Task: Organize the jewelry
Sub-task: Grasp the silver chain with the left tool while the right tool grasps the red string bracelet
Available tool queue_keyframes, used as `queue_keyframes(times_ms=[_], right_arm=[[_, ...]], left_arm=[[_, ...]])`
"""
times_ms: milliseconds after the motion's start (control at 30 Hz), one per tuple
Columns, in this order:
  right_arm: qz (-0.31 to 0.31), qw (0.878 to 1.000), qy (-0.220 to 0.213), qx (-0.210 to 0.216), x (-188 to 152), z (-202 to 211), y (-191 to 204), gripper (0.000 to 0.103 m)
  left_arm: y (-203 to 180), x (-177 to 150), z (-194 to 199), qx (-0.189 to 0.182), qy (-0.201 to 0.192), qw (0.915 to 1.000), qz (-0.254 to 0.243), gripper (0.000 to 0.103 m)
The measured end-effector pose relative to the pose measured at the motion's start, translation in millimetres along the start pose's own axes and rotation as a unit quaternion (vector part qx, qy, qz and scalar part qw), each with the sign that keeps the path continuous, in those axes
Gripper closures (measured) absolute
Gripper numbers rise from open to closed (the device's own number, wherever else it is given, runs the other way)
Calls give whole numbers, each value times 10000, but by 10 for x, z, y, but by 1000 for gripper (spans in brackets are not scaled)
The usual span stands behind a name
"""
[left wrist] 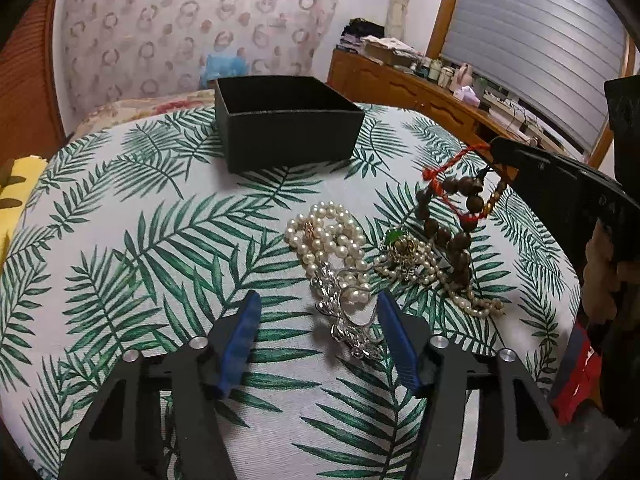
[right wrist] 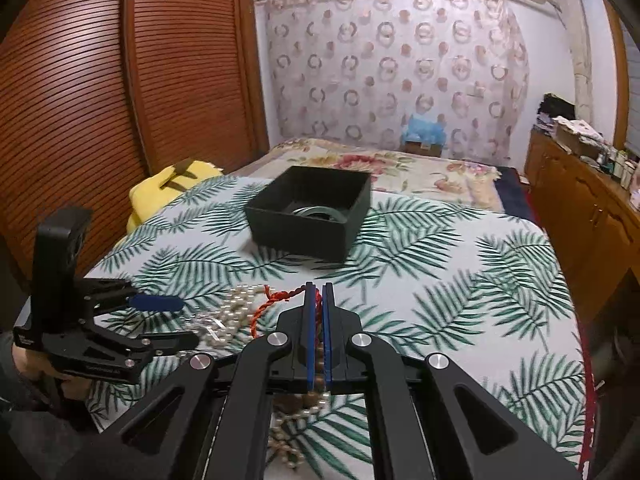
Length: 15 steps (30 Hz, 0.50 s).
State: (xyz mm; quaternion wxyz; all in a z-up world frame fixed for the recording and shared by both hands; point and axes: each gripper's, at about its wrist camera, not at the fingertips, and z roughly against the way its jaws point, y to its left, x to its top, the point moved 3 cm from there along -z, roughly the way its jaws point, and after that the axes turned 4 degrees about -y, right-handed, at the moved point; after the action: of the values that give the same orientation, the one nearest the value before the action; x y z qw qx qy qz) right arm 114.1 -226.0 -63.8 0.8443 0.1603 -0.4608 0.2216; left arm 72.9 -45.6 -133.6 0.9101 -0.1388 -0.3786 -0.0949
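Observation:
A pile of jewelry lies on the leaf-print cloth: a white pearl necklace (left wrist: 328, 236), a silver chain (left wrist: 348, 320), a gold and green piece (left wrist: 402, 246) and a thin pearl strand (left wrist: 472, 304). My right gripper (right wrist: 319, 292) is shut on a red cord (left wrist: 452, 164) with a brown wooden bead bracelet (left wrist: 452, 216), lifting it above the pile. My left gripper (left wrist: 318, 304) is open, low over the cloth, its blue fingers either side of the silver chain. An open black box (left wrist: 288, 120) stands beyond; in the right wrist view (right wrist: 312, 212) it holds a green bangle (right wrist: 316, 213).
A yellow towel (right wrist: 172, 184) lies at the cloth's left edge. A flowered bed (right wrist: 380, 168) is behind the box. A wooden dresser (left wrist: 420, 92) with clutter runs along the right. A wooden slatted wardrobe (right wrist: 120, 100) stands on the left.

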Motion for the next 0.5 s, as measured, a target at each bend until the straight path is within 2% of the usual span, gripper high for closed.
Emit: queue_keyframes(times_ms=[100,233,400,500], right_arm=[[-59,9996,132,-235,-109,-33,-161,99],[-160,9971,504,-548,-363,-140,-396,99],[-238,9943,776,-695,-609,-188,-560,99],[-302,9940,753,-730,-650,-162,-604,99]], left_arm=[[-9,-16,-29,-35,60,10000,-14,59],[-25,-17,-40,-63,63,10000,-20,66],[-55,-15,-48,-146,53,9999,-25,82],[-51,4,-30,-124,-10,9999,-20,87]])
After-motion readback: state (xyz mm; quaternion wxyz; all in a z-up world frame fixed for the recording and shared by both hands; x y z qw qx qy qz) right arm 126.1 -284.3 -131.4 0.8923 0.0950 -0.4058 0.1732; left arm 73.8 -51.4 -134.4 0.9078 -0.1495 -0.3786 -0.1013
